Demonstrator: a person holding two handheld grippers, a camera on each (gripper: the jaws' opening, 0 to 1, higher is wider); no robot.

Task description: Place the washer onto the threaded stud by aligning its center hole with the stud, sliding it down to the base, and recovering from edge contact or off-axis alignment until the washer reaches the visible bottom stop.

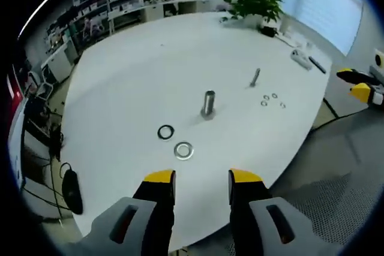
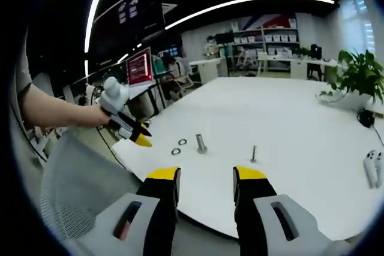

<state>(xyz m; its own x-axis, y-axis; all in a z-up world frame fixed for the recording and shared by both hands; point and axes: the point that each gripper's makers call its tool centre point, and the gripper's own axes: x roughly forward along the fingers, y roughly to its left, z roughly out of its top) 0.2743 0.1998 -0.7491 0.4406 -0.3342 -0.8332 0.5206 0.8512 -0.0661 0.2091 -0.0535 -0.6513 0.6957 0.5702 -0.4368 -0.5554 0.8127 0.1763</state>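
A thick threaded stud [image 1: 207,103] [image 2: 201,143] stands upright near the middle of the white table [image 1: 138,76] [image 2: 288,118]. A silver washer [image 1: 183,150] [image 2: 176,151] and a dark ring washer [image 1: 165,131] [image 2: 182,142] lie flat in front of it. My left gripper [image 1: 203,178] is open and empty, hovering over the table's near edge short of the washers. My right gripper [image 2: 206,175] is open and empty too, off the table's edge. In the right gripper view, the left gripper [image 2: 144,138] is held by a hand beside the table. The right gripper [image 1: 354,83] shows at the far right.
A thinner bolt [image 1: 255,77] [image 2: 254,153] stands right of the stud, with several small washers [image 1: 273,99] near it. A potted plant [image 1: 255,1] [image 2: 360,76] and white controllers [image 2: 373,166] sit at the table's far side. Shelves and desks ring the room.
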